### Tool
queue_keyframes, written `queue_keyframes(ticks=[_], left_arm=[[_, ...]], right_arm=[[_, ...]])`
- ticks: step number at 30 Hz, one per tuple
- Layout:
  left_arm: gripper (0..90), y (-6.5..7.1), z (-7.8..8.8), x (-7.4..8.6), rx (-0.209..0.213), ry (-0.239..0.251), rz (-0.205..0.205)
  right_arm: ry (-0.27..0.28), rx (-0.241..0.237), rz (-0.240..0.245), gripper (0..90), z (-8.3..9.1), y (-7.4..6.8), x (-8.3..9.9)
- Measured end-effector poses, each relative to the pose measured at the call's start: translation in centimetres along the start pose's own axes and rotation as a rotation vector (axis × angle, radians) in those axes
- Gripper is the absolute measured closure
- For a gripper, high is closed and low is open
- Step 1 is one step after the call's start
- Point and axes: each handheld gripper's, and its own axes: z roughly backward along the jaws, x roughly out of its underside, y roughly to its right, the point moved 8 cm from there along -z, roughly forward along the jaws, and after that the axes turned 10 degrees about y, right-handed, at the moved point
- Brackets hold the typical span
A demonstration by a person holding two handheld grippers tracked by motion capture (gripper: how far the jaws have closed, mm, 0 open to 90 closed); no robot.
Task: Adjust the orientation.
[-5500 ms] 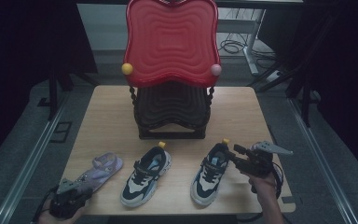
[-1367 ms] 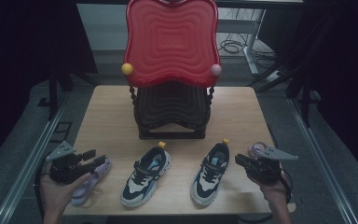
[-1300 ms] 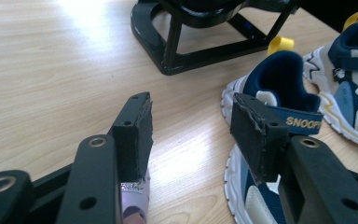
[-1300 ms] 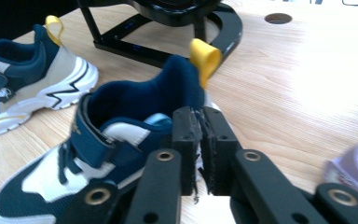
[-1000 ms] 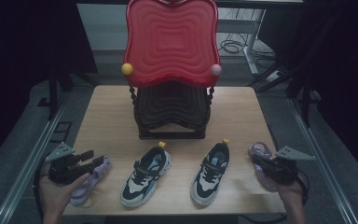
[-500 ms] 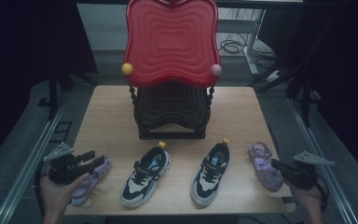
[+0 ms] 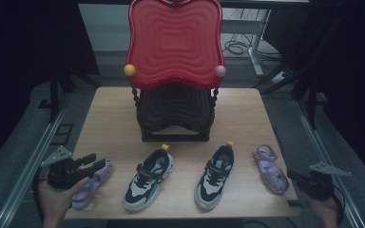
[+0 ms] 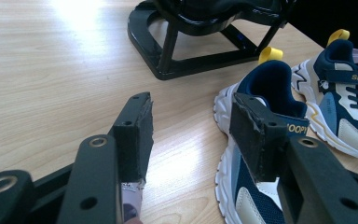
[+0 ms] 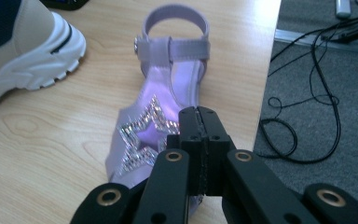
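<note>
Your right claw (image 9: pixel 200 114) is closed and empty, and the purple sandal (image 9: pixel 165 112) lies just ahead of its tips. It looks light and floppy, so pinch the ankle strap (image 9: pixel 173 46).

"SNOOPY" in yellow letters on strap of far sneaker (image 8: pixel 349 88); partial "OOPY" on collar of near sneaker (image 8: pixel 270 116), rest hidden behind gripper finger. No other readable text.
</note>
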Motion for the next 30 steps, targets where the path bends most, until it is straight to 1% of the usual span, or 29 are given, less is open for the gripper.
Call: queue_keyframes(ticks=[2,6,10,13,16,23,26,29,30], left_arm=[[48.6,0.1,0.0,0.0,-0.001,-0.004,-0.004],[46.4,-0.1,0.0,0.2,-0.02,-0.022,-0.008],[46.4,-0.1,0.0,0.3,-0.018,-0.037,-0.021],[46.0,0.0,-0.2,0.4,-0.013,-0.045,-0.024],[44.8,0.0,-0.4,0.5,-0.014,-0.053,-0.025],[43.5,-0.2,-0.4,0.8,-0.029,-0.075,-0.025],[43.6,-0.2,-0.4,0.8,-0.029,-0.08,-0.025],[43.5,-0.2,-0.3,0.8,-0.031,-0.083,-0.027],[43.5,-0.3,-0.3,0.8,-0.031,-0.084,-0.032]], right_arm=[[-0.012,0.005,-0.002,89.1,-0.1,0.1,0.4],[-0.032,0.011,0.003,89.1,-0.4,0.3,0.9],[-0.043,0.023,-0.003,89.2,-0.6,0.4,1.2],[-0.048,0.031,0.007,89.2,-0.7,0.3,1.2],[-0.051,0.019,0.008,89.2,-0.7,0.2,1.2],[-0.059,0.016,0.01,89.2,-0.7,-0.1,1.1],[-0.067,-0.004,0.015,89.2,-0.7,-0.6,1.1],[-0.084,-0.03,0.025,89.2,-0.7,-1.4,1.1],[-0.084,-0.031,0.031,89.2,-0.7,-1.5,1.0]])
